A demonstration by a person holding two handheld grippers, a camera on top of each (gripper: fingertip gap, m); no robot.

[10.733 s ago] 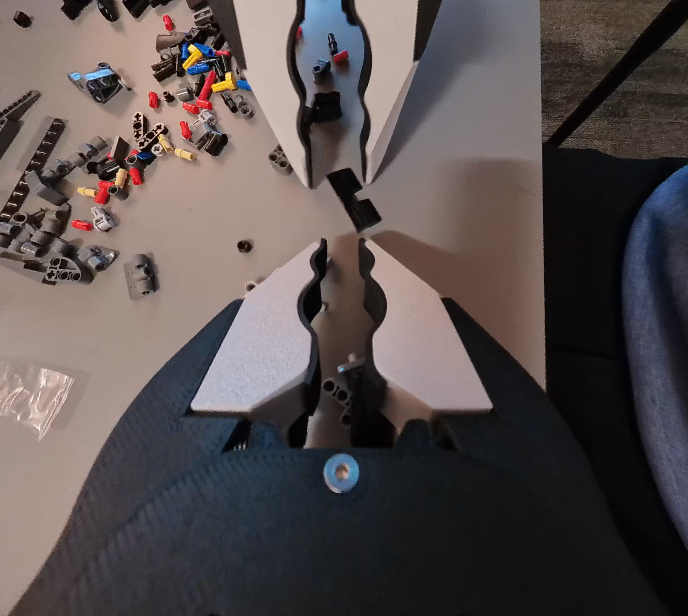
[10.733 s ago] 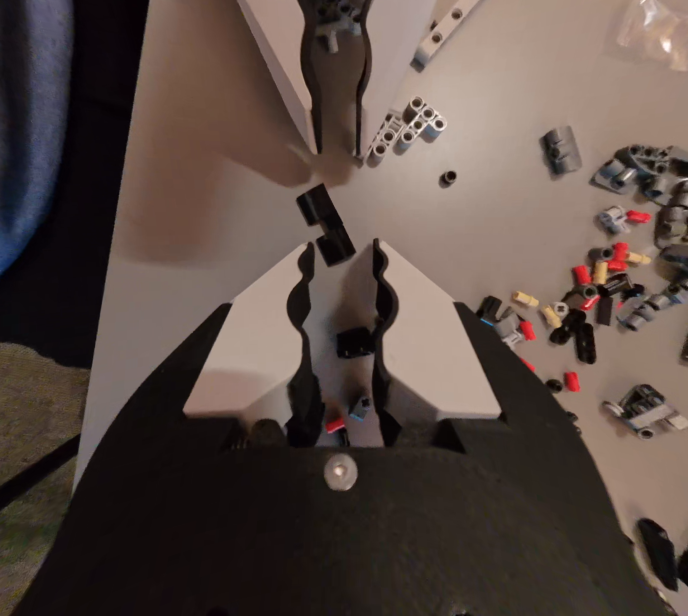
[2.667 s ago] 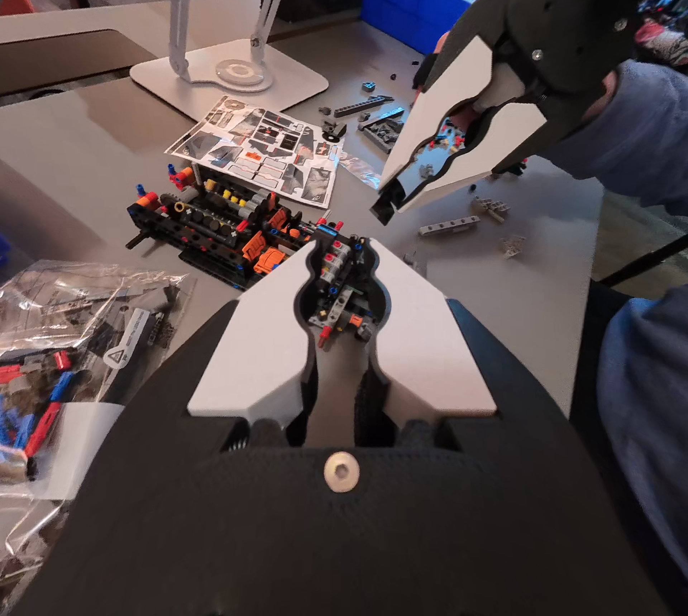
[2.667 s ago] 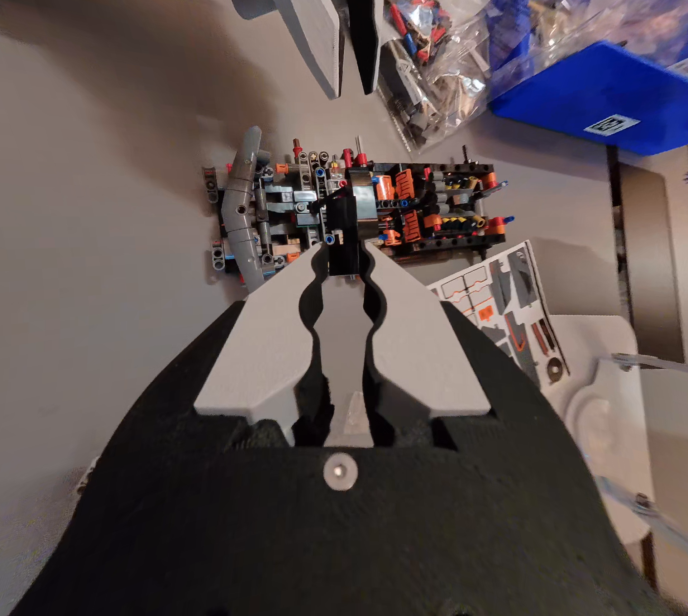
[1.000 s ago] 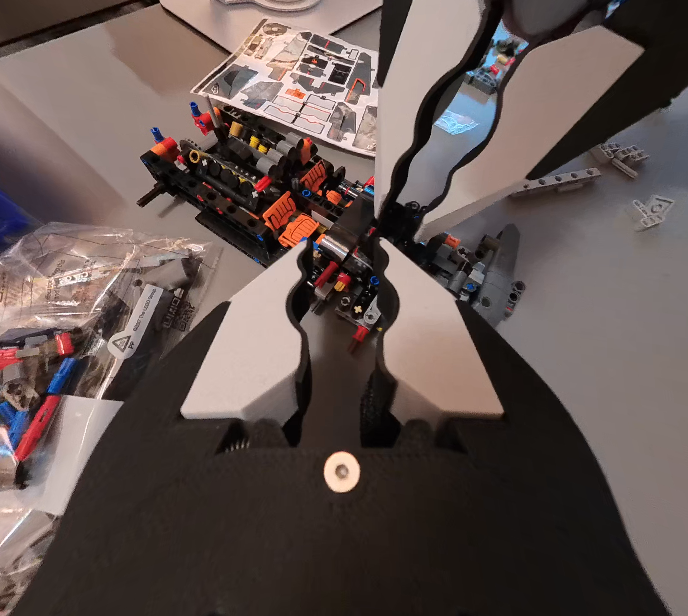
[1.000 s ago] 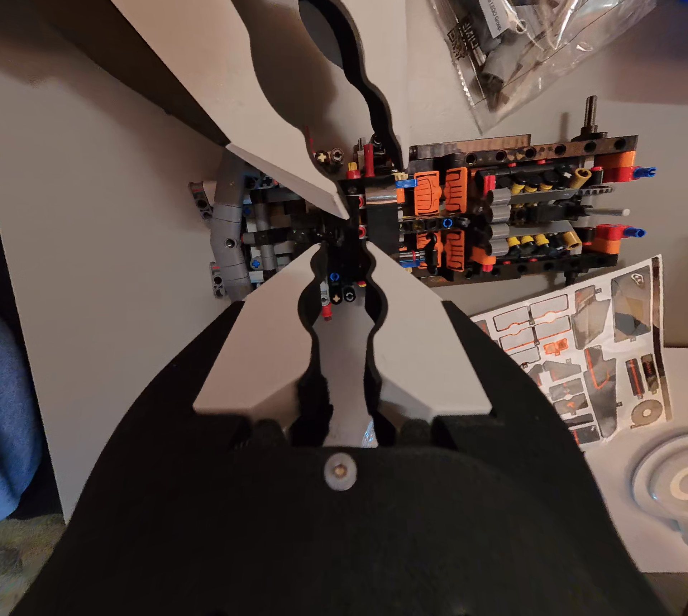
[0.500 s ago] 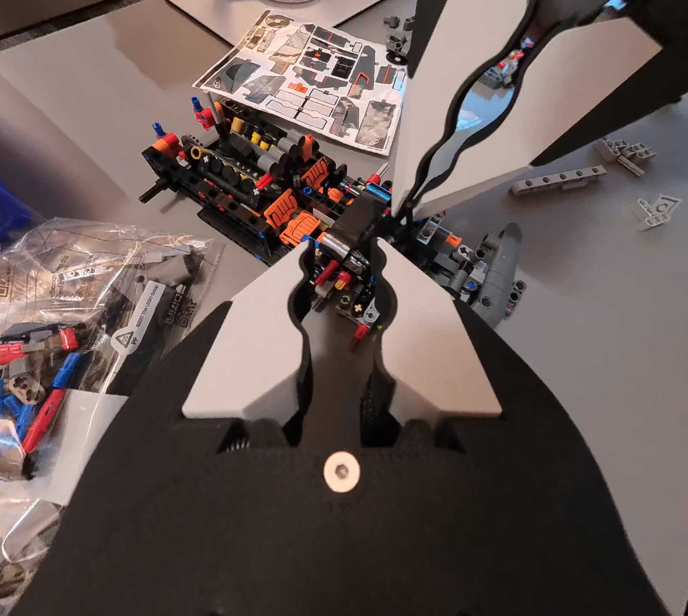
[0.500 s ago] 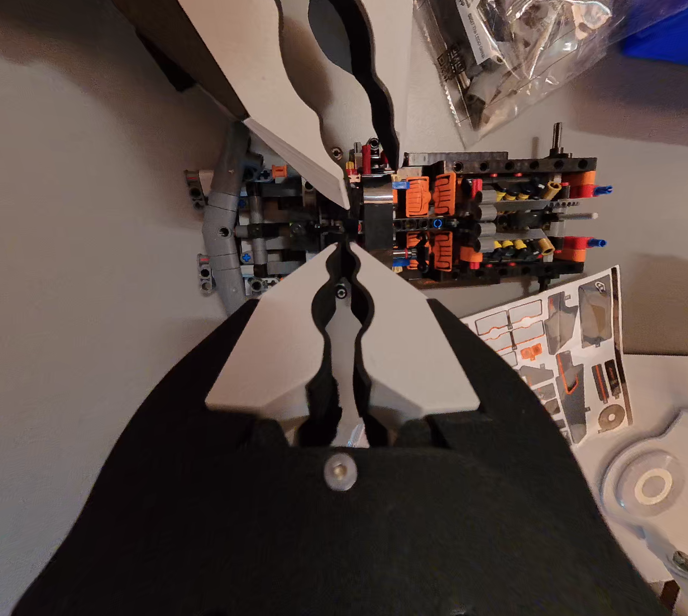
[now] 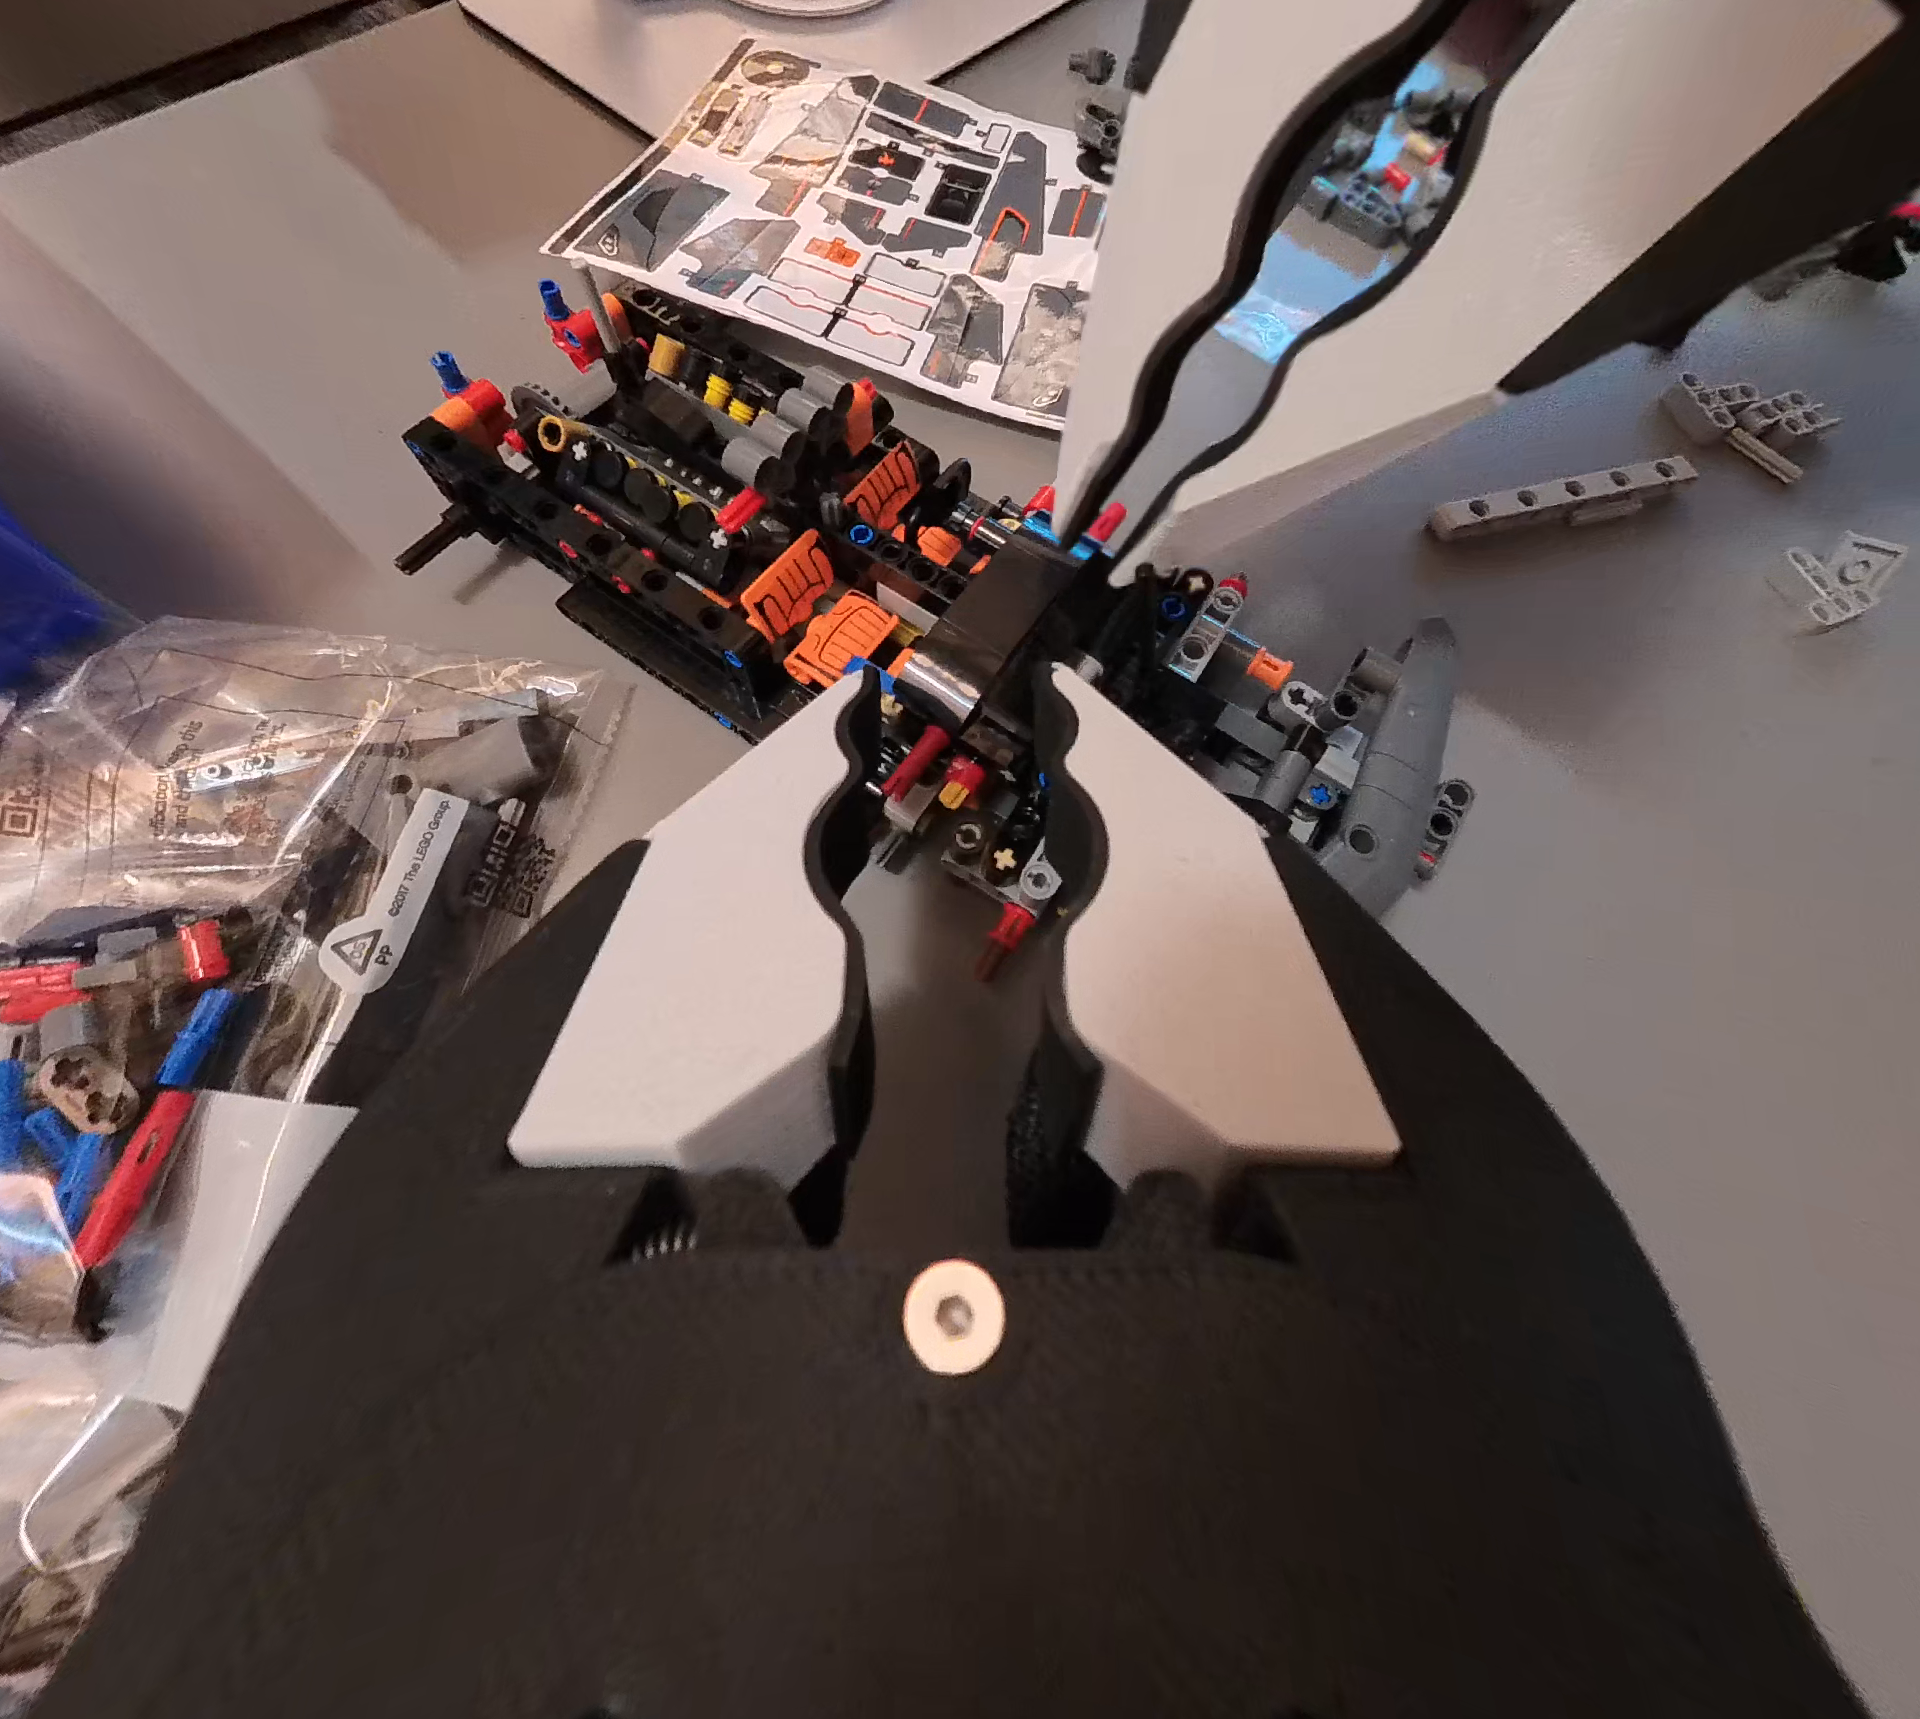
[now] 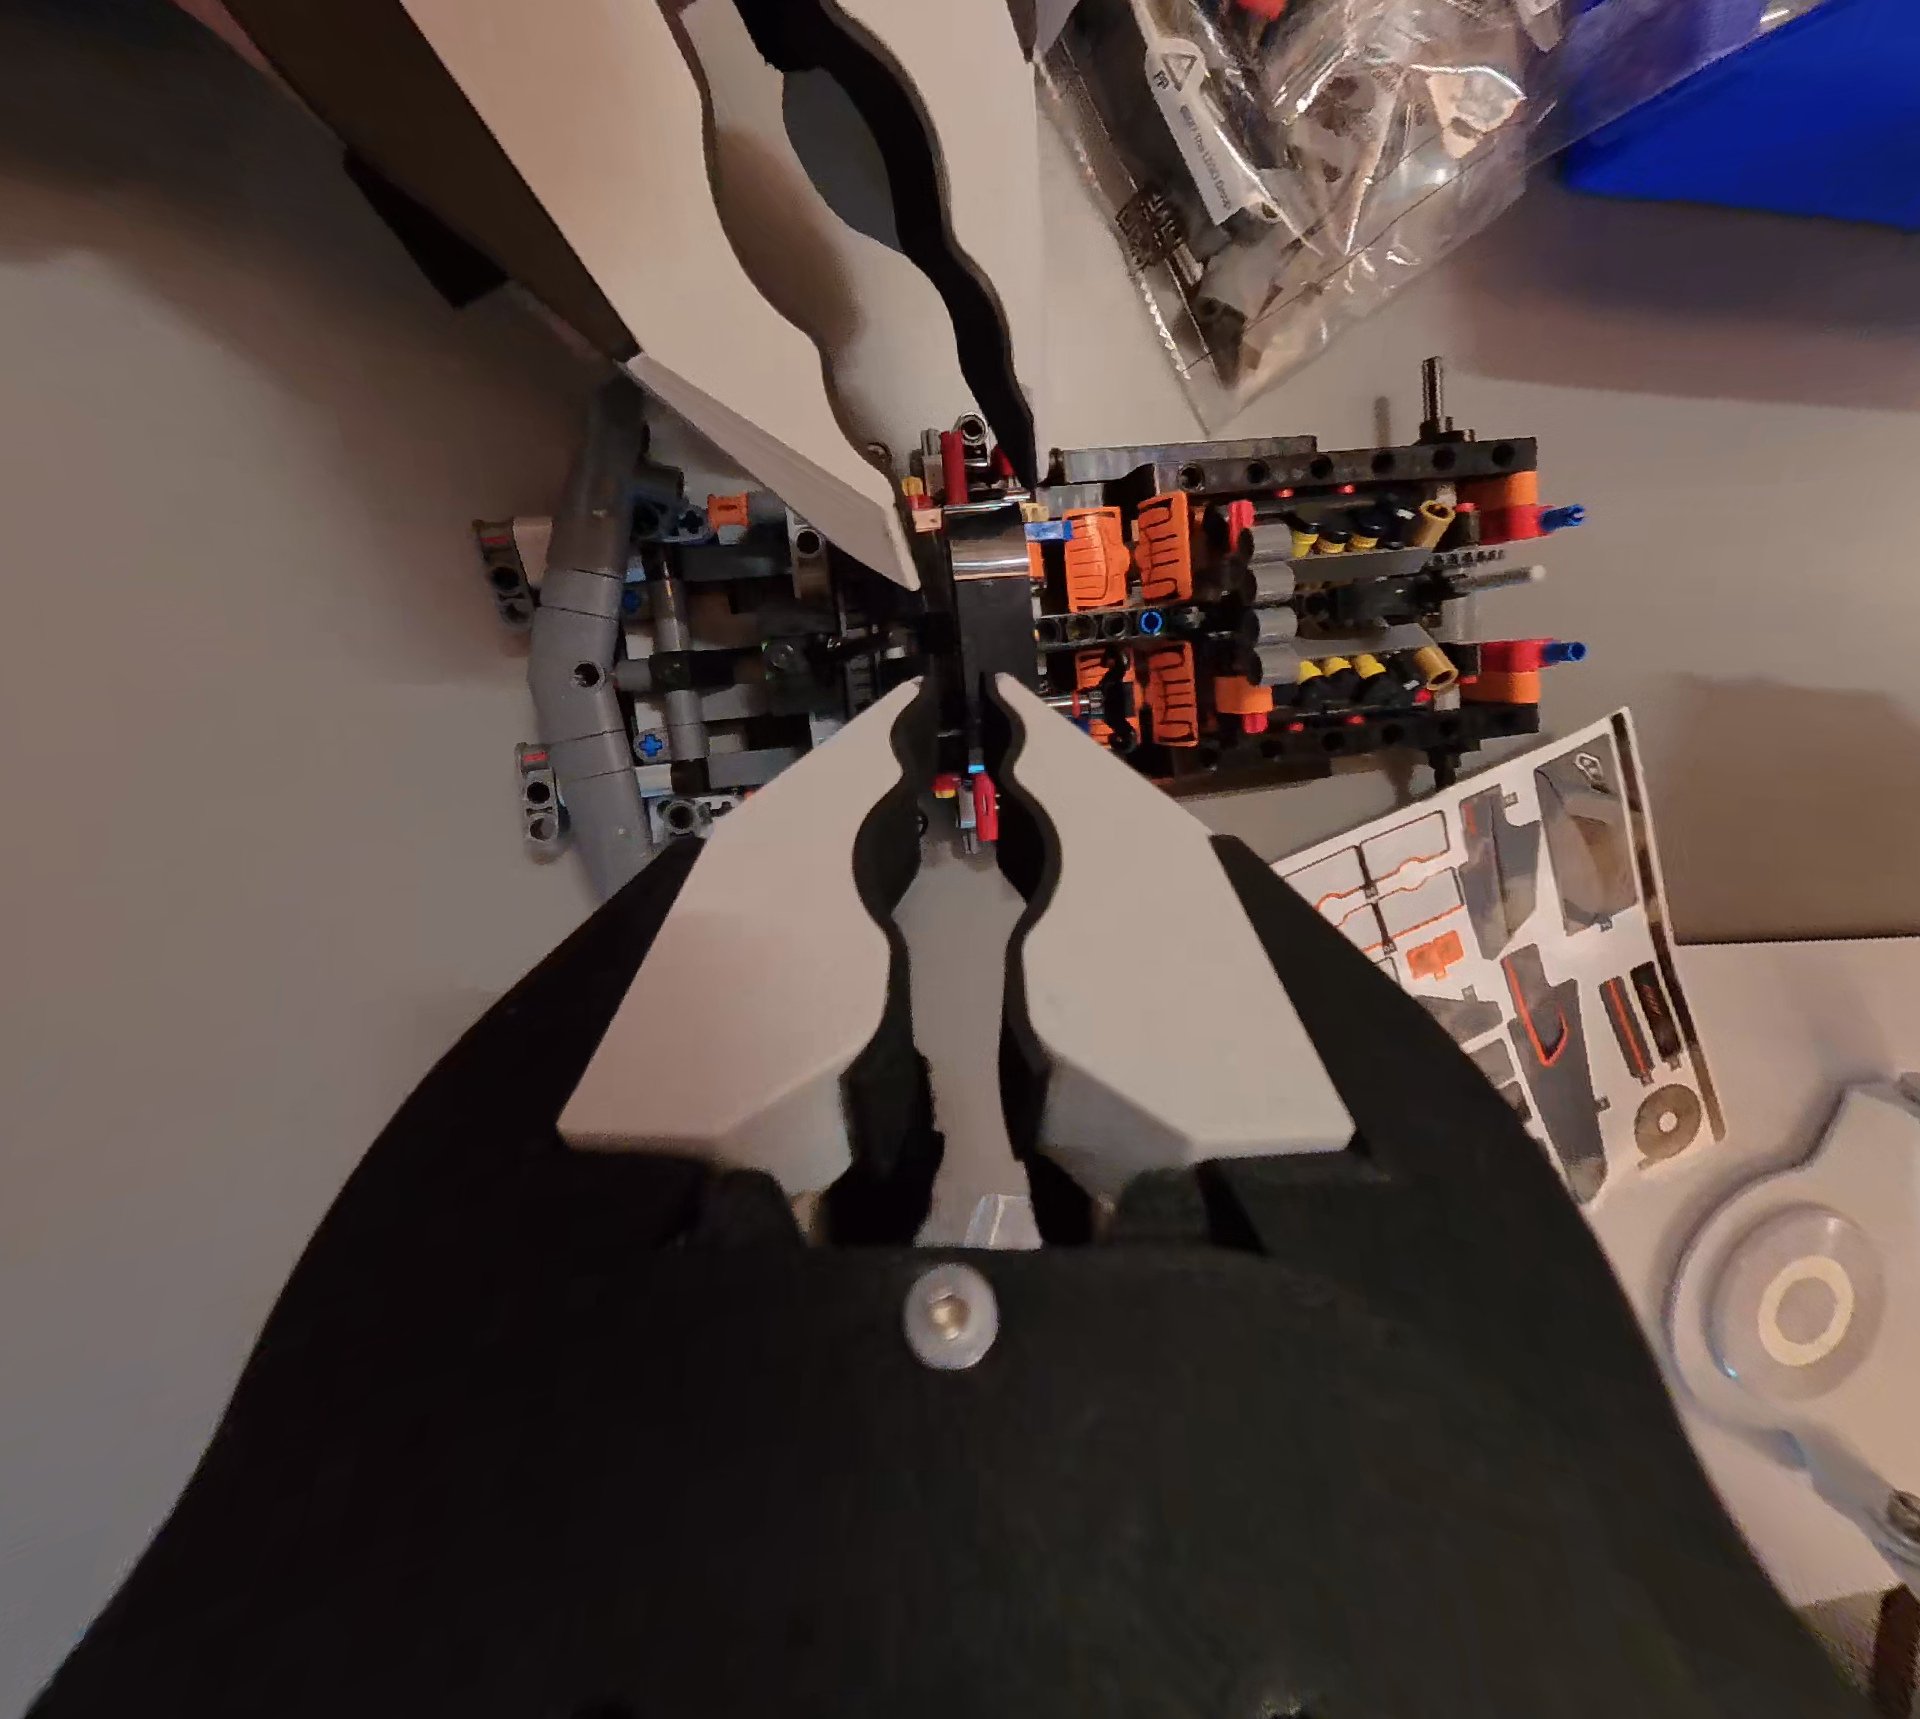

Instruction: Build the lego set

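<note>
Nearby, a clear bag (image 9: pixel 239 848) holds loose pieces; left gripper (image 9: pixel 951 698) wide, right gripper (image 10: pixel 961 695) narrow.

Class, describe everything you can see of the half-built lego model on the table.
The lego model is a long, low plastic chassis lying flat on the grey table. It has black beams, orange seats, yellow and red pins, a curved grey end and a glossy black block across its middle. The left gripper and right gripper tips meet at that block.

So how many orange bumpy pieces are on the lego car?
4 orange ribbed pieces on the lego car: two side by side in the upper row, two in the lower row. Others may be hidden under the fingers.
</note>
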